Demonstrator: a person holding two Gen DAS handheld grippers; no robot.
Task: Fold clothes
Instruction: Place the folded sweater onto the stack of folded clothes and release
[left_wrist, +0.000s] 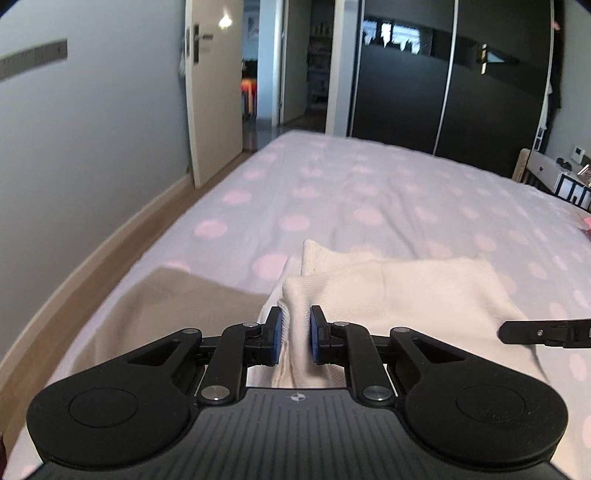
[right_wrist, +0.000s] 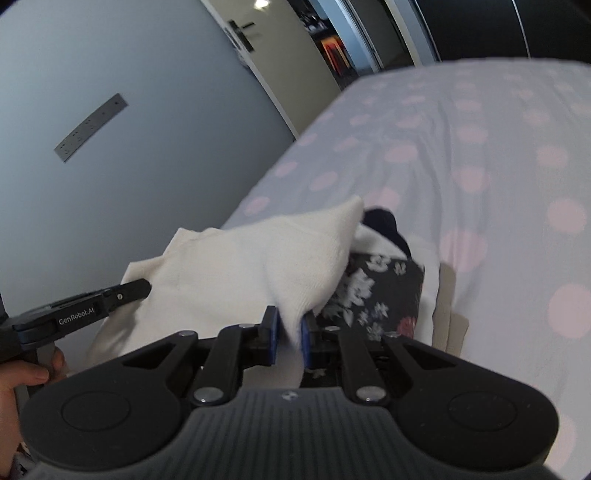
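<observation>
Left wrist view: left gripper (left_wrist: 294, 334), jaws clamped on a bunched edge of the cream knit garment (left_wrist: 406, 291), cloth pinched between the blue pads (left_wrist: 276, 334). To the left, a beige cloth (left_wrist: 177, 295) flat on the dotted bedsheet (left_wrist: 369, 192); at the right edge, a black finger of the other tool just above the knit.

Right wrist view: at far left, a hand (right_wrist: 22, 380) on the left tool's handle. At centre, right gripper (right_wrist: 289, 332), jaws closed on another edge of the same garment, lifted into a peak over the bed. Further right, a dark floral garment (right_wrist: 376, 295) partly beneath it, with something dark blue behind.

Probably mid-fold, both edges held and raised. Next calls for carrying the two held edges together across the garment, level and taut, then laying them down square before letting go. Fold line itself hidden.
</observation>
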